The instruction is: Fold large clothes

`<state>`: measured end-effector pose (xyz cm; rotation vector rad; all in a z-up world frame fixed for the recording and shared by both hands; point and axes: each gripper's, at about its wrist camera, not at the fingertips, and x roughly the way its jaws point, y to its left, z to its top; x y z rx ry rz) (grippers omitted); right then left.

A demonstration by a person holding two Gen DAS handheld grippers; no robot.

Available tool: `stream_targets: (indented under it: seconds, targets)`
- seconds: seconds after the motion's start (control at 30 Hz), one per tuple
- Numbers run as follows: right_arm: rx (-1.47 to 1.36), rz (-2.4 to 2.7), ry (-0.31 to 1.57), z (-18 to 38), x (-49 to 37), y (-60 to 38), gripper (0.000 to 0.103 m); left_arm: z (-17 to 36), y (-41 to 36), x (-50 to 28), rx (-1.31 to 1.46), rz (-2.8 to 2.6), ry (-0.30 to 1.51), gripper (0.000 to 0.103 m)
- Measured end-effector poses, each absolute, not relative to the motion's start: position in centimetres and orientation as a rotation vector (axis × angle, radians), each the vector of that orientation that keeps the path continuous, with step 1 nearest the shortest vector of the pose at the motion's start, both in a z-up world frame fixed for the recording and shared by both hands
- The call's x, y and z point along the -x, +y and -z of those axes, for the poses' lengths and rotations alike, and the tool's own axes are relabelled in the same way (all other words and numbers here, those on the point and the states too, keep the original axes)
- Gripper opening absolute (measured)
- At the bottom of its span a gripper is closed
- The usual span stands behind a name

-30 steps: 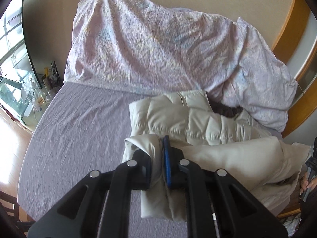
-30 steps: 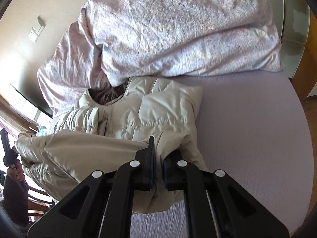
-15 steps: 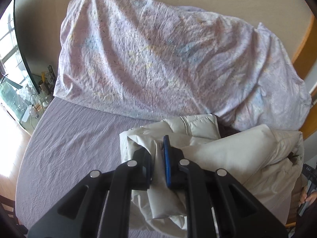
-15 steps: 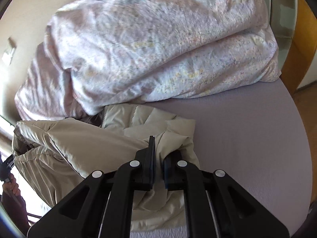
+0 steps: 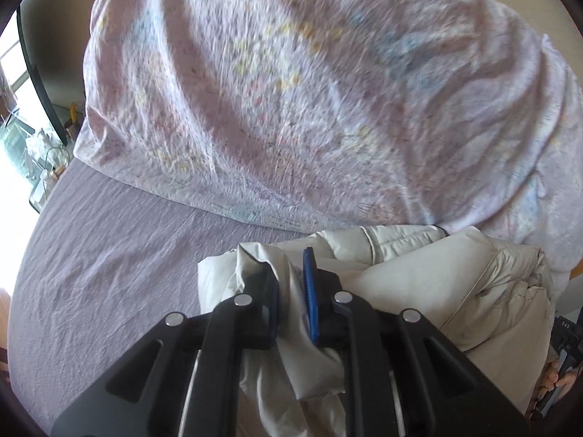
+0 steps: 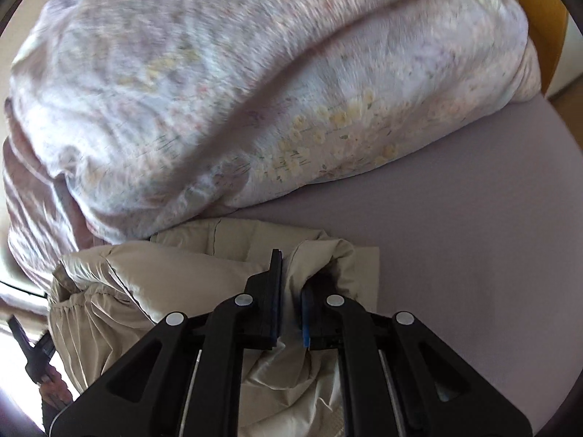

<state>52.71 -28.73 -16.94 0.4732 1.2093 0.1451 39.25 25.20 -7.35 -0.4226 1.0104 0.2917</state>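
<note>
The left gripper (image 5: 291, 291) has its fingers pinched on a bunched edge of the cream puffer jacket (image 5: 419, 284), which lies mid-bed against the floral duvet (image 5: 309, 91). The right gripper (image 6: 289, 306) clamps the opposite edge. Light, puffy, slippery-looking; I'd grip seams, not loose fill.

The only lettering is a small white mark, seemingly "DAS", on a dark handheld device (image 5: 566, 342). It sits right of the cream jacket (image 5: 437, 291).
</note>
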Motion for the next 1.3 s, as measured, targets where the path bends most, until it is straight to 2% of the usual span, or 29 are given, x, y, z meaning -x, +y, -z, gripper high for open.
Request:
stream_targets:
  seconds: [0.2, 0.33, 0.43, 0.47, 0.5, 0.53, 0.57, 0.77, 1.13, 1.17, 1.23, 1.27, 1.3]
  targets:
    - [-0.716, -0.174, 1.253, 18.9, -53.3, -31.7, 0.017, 8.9, 25.3, -40.4, 0.463, -0.303, 1.029, 0.017]
    - [-0.816, -0.217, 1.215, 17.6, -52.4, -34.3, 0.026, 8.8, 25.7, -40.3, 0.520, -0.269, 1.026, 0.031]
    - [-0.800, -0.224, 1.155, 15.4, -51.2, -35.7, 0.045, 7.8, 25.8, -39.9, 0.532, -0.250, 1.011, 0.042]
    - [-0.773, -0.214, 1.123, 14.3, -50.7, -36.0, 0.061, 7.3, 25.7, -39.7, 0.527, -0.245, 1.000, 0.049]
    - [-0.752, -0.210, 1.100, 13.1, -50.4, -35.9, 0.067, 6.9, 25.5, -39.5, 0.517, -0.246, 0.990, 0.055]
    - [-0.725, -0.222, 1.082, 12.2, -50.0, -35.8, 0.067, 6.4, 25.2, -39.2, 0.499, -0.255, 0.974, 0.068]
    - [-0.706, -0.239, 1.076, 11.5, -49.6, -35.6, 0.067, 5.7, 25.0, -39.0, 0.475, -0.268, 0.954, 0.075]
    - [-0.548, -0.356, 1.099, 9.4, -48.4, -29.8, 0.067, 3.2, 23.0, -37.5, 0.415, -0.231, 0.922, 0.075]
    - [-0.179, -0.442, 1.216, 12.3, -47.2, -16.8, 0.063, 4.0, 16.0, -34.2, 0.267, -0.107, 0.961, 0.075]
    - [-0.133, -0.430, 1.220, 12.7, -47.1, -16.1, 0.059, 4.2, 15.5, -34.0, 0.249, -0.102, 0.964, 0.075]
    - [-0.063, -0.416, 1.224, 12.9, -46.6, -14.9, 0.040, 4.2, 14.8, -33.9, 0.222, -0.098, 0.968, 0.076]
    - [-0.036, -0.408, 1.224, 13.3, -46.7, -14.5, 0.018, 4.3, 14.5, -33.8, 0.206, -0.098, 0.968, 0.077]
    - [-0.033, -0.401, 1.219, 13.4, -46.8, -14.3, 0.009, 4.4, 14.2, -33.8, 0.188, -0.099, 0.966, 0.078]
